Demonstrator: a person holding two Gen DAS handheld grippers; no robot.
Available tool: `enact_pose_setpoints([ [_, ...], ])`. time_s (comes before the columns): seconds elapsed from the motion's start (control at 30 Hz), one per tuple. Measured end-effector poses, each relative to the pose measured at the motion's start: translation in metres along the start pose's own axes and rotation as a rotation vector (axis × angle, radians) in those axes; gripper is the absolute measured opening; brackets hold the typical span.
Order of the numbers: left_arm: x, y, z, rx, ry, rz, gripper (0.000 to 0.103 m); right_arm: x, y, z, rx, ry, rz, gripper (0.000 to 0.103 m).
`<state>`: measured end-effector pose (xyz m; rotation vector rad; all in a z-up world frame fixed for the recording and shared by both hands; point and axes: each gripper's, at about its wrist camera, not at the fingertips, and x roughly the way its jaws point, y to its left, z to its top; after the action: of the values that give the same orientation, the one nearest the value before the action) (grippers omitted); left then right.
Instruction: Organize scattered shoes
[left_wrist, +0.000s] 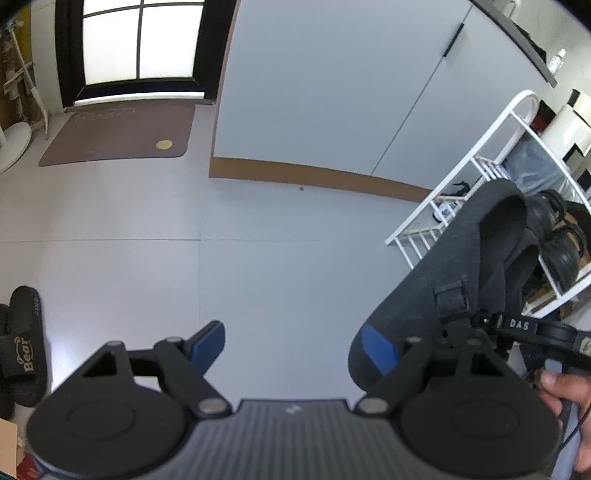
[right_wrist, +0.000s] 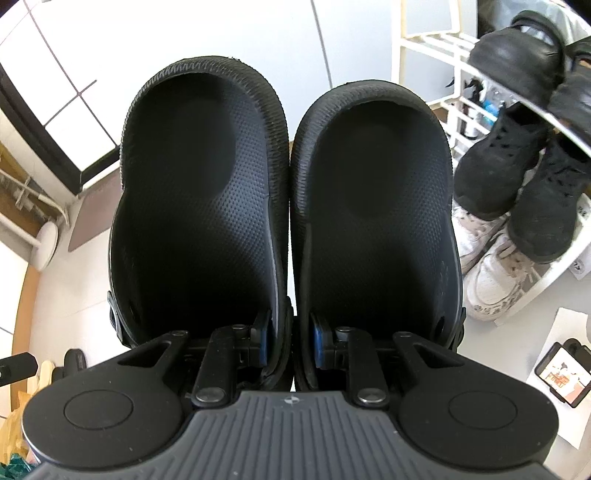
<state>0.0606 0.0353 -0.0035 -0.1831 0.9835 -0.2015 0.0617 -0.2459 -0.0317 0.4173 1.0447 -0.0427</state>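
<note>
Clogs (right_wrist: 284, 206), a black pair pinched side by side by their inner walls in the right gripper (right_wrist: 288, 345), hang beside the white shoe rack (right_wrist: 424, 40), needing a free shelf next, while the left gripper (left_wrist: 291, 343) gapes wide, empty.

clogs (right_wrist: 284, 206) side by side | rack (right_wrist: 424, 40) right | sneakers (right_wrist: 517, 177) on rack

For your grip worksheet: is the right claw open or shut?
Shut on the pair of black clogs: the right claw pinches their two adjoining inner walls together.
</note>
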Motion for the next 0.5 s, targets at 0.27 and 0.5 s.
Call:
enact_pose_setpoints([
  [0.27, 0.000, -0.022, -0.010, 0.056, -0.004, -0.009, 0.084, -0.020, -0.019, -0.003, 0.060, -0.055, -0.015, 0.024],
  [0.5, 0.001, -0.031, -0.016, 0.083, -0.008, -0.023, 0.084, -0.039, -0.031, -0.004, 0.082, -0.109, -0.017, 0.024],
])
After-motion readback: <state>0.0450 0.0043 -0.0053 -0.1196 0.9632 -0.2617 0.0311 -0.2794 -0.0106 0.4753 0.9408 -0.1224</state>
